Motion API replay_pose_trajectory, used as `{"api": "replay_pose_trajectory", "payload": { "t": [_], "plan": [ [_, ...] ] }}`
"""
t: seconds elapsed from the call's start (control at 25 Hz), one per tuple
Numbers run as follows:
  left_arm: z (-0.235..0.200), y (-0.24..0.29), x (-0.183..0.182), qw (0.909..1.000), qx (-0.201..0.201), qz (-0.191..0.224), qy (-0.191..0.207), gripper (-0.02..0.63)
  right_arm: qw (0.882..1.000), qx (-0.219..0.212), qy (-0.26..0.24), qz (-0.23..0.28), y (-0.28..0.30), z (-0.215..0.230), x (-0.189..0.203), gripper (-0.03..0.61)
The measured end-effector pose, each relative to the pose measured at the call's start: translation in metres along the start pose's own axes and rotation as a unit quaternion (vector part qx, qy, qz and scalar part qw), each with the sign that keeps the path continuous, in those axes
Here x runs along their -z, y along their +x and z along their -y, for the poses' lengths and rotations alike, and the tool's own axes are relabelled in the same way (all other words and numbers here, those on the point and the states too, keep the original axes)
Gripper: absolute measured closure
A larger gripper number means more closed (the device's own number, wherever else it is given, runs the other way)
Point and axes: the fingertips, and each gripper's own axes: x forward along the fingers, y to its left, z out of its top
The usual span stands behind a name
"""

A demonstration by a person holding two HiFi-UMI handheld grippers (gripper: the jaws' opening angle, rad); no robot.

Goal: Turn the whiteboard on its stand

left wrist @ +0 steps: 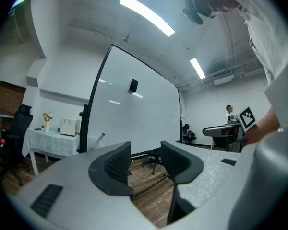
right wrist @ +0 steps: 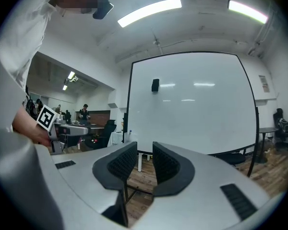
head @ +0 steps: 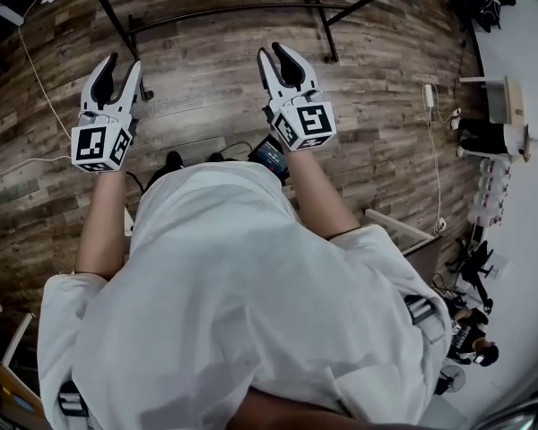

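Note:
The large whiteboard (left wrist: 134, 111) (right wrist: 192, 104) stands upright in its black frame ahead of both grippers, well out of reach. A small black magnet (right wrist: 155, 85) sticks to its face. In the head view only the stand's black floor bars (head: 224, 12) show, at the top. My left gripper (head: 119, 68) (left wrist: 145, 157) is held out over the wooden floor, open and empty. My right gripper (head: 274, 54) (right wrist: 144, 159) is level with it, its jaws a narrow gap apart with nothing between them. Neither touches the board or stand.
A white cable (head: 36, 70) runs across the floor at left. A cloth-covered table (left wrist: 53, 143) stands left of the board. Desks with a person (right wrist: 84, 111) are off to the left, and shelving and gear (head: 507, 106) line the right side. An office chair (left wrist: 156, 159) sits beyond the board.

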Motion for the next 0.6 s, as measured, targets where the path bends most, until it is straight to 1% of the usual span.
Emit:
{"api": "replay_pose_trajectory", "payload": {
  "t": [0.28, 0.4, 0.6],
  "plan": [
    [0.041, 0.022, 0.003, 0.9999, 0.013, -0.002, 0.0, 0.417, 1.0, 0.01, 0.006, -0.009, -0.028, 0.04, 0.01, 0.489],
    [0.052, 0.028, 0.007, 0.9998, 0.019, -0.004, -0.006, 0.437, 1.0, 0.014, 0.007, -0.005, -0.033, 0.048, 0.012, 0.494],
    [0.06, 0.037, 0.009, 0.9999, 0.016, -0.003, -0.005, 0.437, 1.0, 0.016, 0.007, -0.004, -0.038, 0.061, 0.017, 0.512]
  ]
}}
